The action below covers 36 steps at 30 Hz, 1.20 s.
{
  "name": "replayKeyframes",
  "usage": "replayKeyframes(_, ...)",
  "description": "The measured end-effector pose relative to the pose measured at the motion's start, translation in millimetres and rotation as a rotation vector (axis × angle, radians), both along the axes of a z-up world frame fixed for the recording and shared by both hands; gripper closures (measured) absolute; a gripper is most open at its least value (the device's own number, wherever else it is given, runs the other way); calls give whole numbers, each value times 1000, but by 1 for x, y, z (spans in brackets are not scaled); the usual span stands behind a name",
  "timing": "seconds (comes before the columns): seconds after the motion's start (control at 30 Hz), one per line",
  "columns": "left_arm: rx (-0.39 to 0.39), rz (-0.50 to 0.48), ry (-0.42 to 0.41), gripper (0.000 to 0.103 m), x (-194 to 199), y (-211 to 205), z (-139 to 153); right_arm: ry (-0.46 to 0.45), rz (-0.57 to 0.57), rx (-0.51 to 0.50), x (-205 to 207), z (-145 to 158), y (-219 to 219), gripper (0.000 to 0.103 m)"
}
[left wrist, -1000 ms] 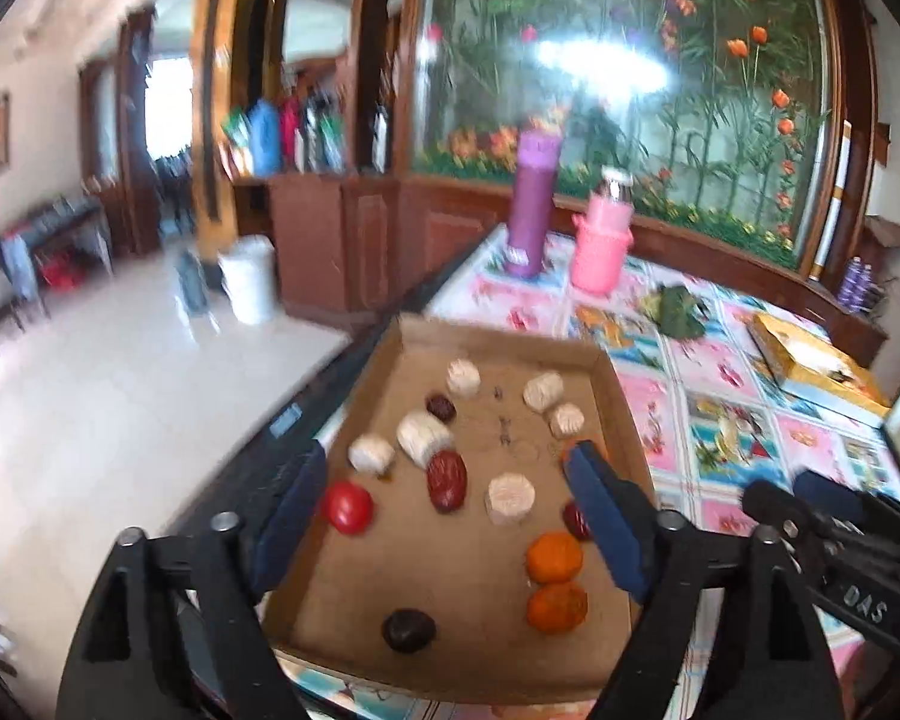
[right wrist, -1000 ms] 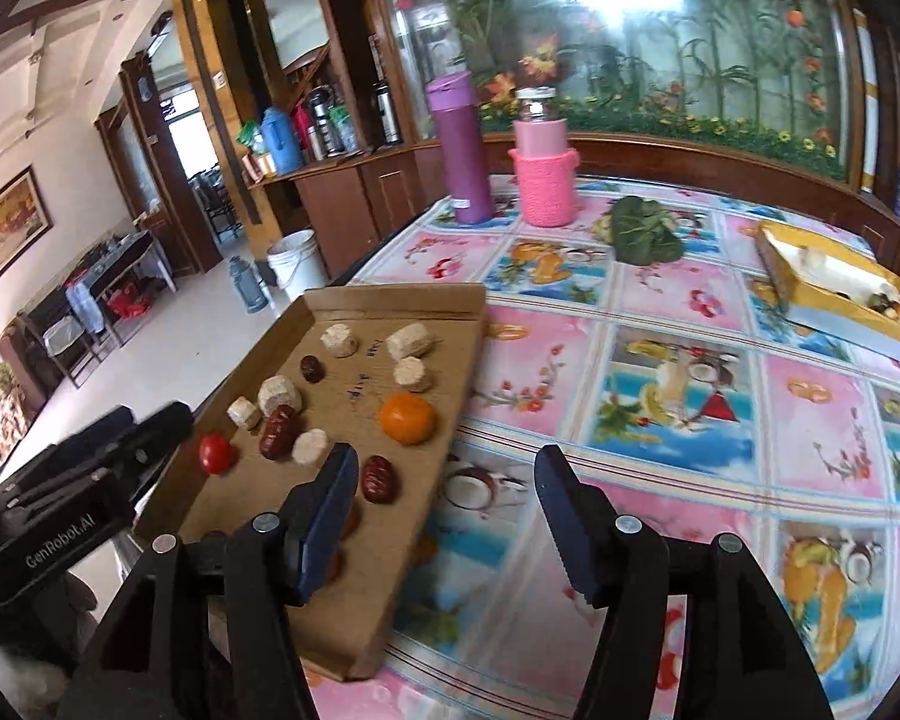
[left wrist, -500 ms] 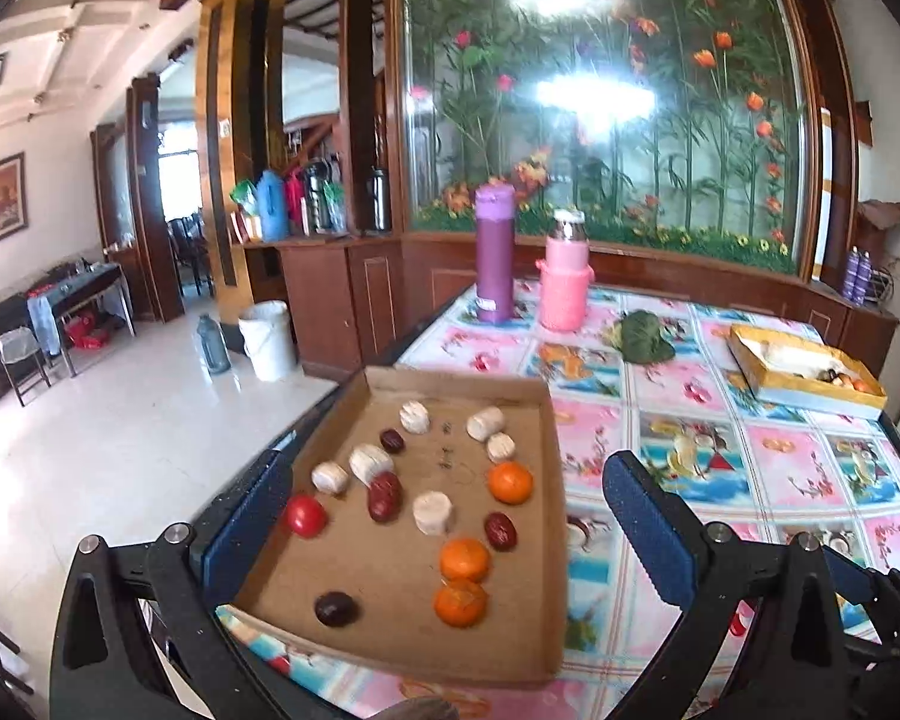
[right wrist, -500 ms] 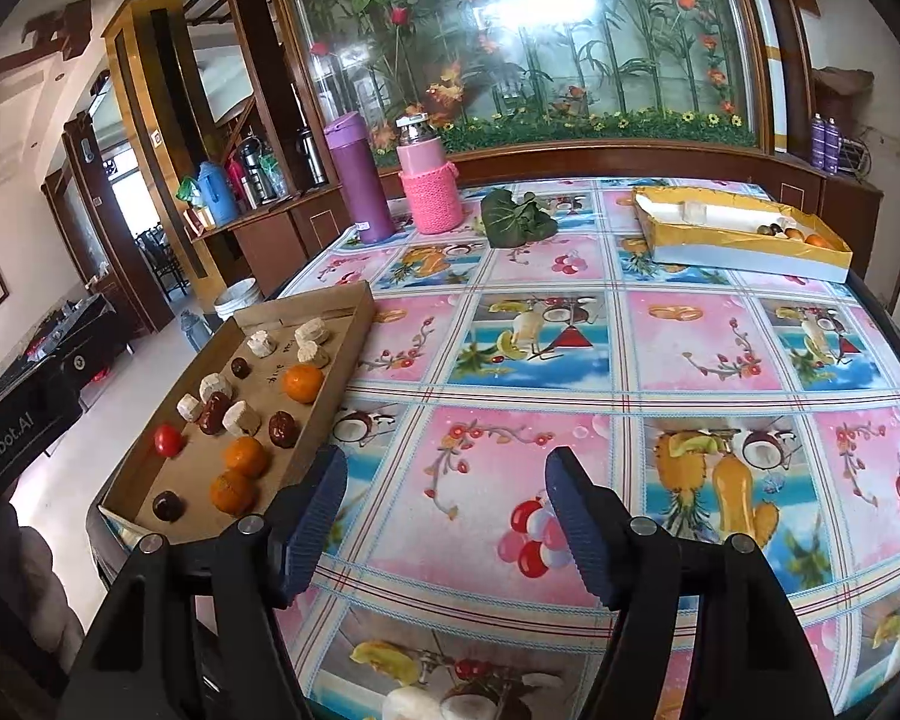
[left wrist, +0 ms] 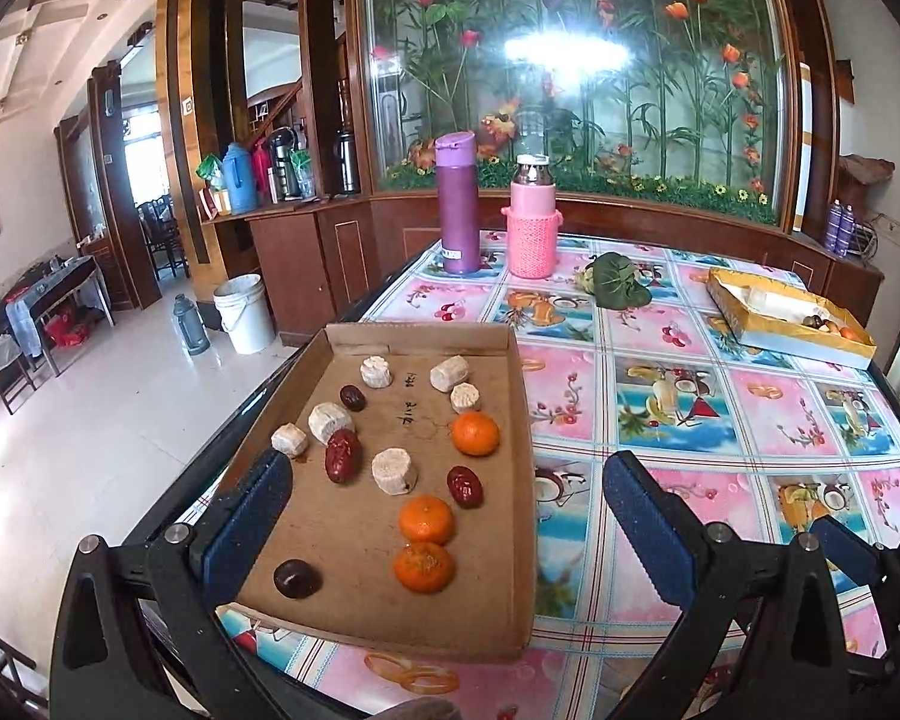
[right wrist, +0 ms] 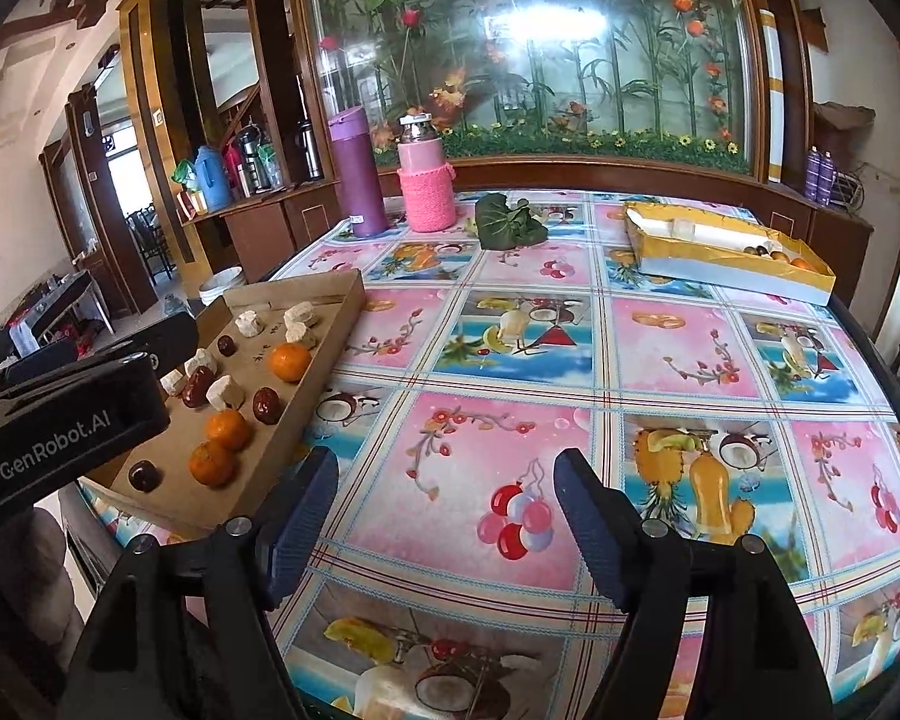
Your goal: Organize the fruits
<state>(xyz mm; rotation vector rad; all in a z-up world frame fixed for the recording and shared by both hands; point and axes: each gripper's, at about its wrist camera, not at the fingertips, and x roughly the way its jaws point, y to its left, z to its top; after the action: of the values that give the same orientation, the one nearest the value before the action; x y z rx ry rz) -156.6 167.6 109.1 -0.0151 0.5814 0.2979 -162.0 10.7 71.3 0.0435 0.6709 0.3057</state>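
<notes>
We see the left gripper (left wrist: pixel 447 495) with its jaws spread wide and nothing between the pads, framing the near half of the cardboard tray (left wrist: pixel 513 480) in the lower centre of the left wrist view; the right gripper (right wrist: pixel 447 516) hangs over bare patterned tablecloth (right wrist: pixel 660 360) in the lower centre of its own view, jaws opening, also empty. The fruit sits loose on the flat tray: three mandarins (left wrist: pixel 476 433), red dates (left wrist: pixel 342 455), a dark round fruit (left wrist: pixel 297 578) near the front lip, and pale cut chunks (left wrist: pixel 395 471) that we cannot identify. A yellow box (right wrist: pixel 726 258) with a few fruits in it sits at the upper right of the right wrist view, well apart from the tray; we judge it the likely destination. Risks as we see them: the mandarins and the dark fruit are round and free to roll, so a clipped approach could knock one along the tray; the pieces lie close together, so wide jaws may catch a neighbour; the tray lies near the table's left edge, so a shove could slide it toward the floor side; the soft dates could bruise under a hard squeeze. The tray's long axis runs from the lower frame up toward the purple bottle (left wrist: pixel 457 202), short walls near and far. The big date beside the chunks lies with its long axis roughly along that same line, slightly tilted; the mandarins have no clear axis.
</notes>
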Motion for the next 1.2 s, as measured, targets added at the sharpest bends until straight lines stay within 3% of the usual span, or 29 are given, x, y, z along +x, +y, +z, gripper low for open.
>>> replayKeyframes(1.2,-188,17,108,0,10,72,-47,72,68,-189,3,-27,72,23)
